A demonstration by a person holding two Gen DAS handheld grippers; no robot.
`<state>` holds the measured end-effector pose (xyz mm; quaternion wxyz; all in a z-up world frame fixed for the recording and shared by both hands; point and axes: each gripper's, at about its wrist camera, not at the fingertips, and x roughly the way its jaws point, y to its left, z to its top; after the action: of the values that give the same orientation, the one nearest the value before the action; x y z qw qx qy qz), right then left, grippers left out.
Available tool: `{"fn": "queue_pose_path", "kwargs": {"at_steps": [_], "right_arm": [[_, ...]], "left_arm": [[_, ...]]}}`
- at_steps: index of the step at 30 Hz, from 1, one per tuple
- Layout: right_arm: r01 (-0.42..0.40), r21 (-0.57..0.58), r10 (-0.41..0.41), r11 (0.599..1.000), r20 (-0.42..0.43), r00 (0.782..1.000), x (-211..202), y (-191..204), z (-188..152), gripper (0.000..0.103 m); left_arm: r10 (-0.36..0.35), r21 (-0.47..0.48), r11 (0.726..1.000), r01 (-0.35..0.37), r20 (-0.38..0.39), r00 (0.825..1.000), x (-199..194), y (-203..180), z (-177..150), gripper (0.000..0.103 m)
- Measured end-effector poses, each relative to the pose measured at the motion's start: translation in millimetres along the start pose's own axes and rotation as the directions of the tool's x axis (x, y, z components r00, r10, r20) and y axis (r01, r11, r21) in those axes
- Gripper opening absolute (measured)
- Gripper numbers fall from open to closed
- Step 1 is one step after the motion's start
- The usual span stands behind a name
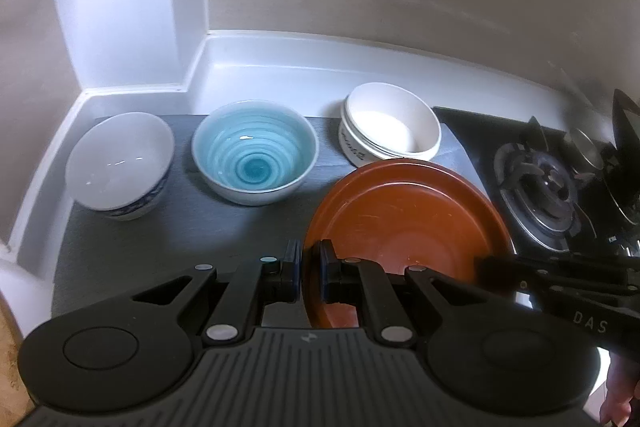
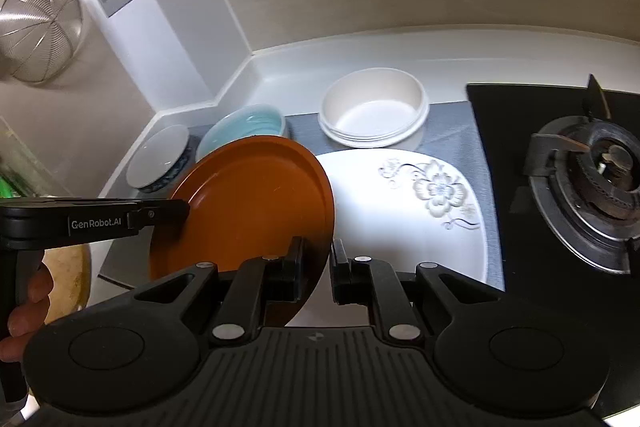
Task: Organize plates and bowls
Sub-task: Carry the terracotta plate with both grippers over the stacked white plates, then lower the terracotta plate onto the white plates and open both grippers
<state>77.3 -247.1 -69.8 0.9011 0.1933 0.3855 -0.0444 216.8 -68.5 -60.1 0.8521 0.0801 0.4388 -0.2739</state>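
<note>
A brown plate is held tilted above the grey mat, gripped on two sides. My left gripper is shut on its left rim; it also shows in the right wrist view. My right gripper is shut on its right rim and enters the left wrist view from the right. A white flower-patterned plate lies under the brown plate. Behind stand a white bowl with blue pattern, a light blue bowl and a cream bowl stack.
A gas stove with a black burner is to the right of the mat. White counter walls close off the back and left. A wire strainer hangs at the upper left.
</note>
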Motion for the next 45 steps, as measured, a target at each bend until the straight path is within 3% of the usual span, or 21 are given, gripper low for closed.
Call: {"fn": "queue_pose_path", "kwargs": {"at_steps": [23, 37, 39, 42, 45], "right_arm": [[0.115, 0.078, -0.110, 0.990, -0.063, 0.992, 35, -63, -2, 0.015], [0.123, 0.078, -0.117, 0.989, -0.086, 0.989, 52, -71, -4, 0.016], [0.128, 0.067, -0.122, 0.990, -0.081, 0.989, 52, -69, -4, 0.018], [0.140, 0.044, -0.137, 0.989, -0.072, 0.988, 52, -66, -5, 0.018], [0.147, 0.027, -0.145, 0.989, -0.064, 0.987, 52, -64, -6, 0.020]], "left_arm": [[-0.029, 0.088, 0.995, 0.038, -0.108, 0.994, 78, -47, 6, 0.010], [-0.021, 0.088, 0.996, 0.033, -0.138, 0.990, 91, -48, 0, 0.010], [-0.014, 0.097, 0.995, 0.027, -0.130, 0.991, 90, -50, -1, 0.014], [-0.024, 0.109, 0.993, 0.038, -0.125, 0.992, 88, -52, -2, 0.035], [-0.022, 0.114, 0.993, 0.035, -0.111, 0.994, 83, -54, -3, 0.064]]}}
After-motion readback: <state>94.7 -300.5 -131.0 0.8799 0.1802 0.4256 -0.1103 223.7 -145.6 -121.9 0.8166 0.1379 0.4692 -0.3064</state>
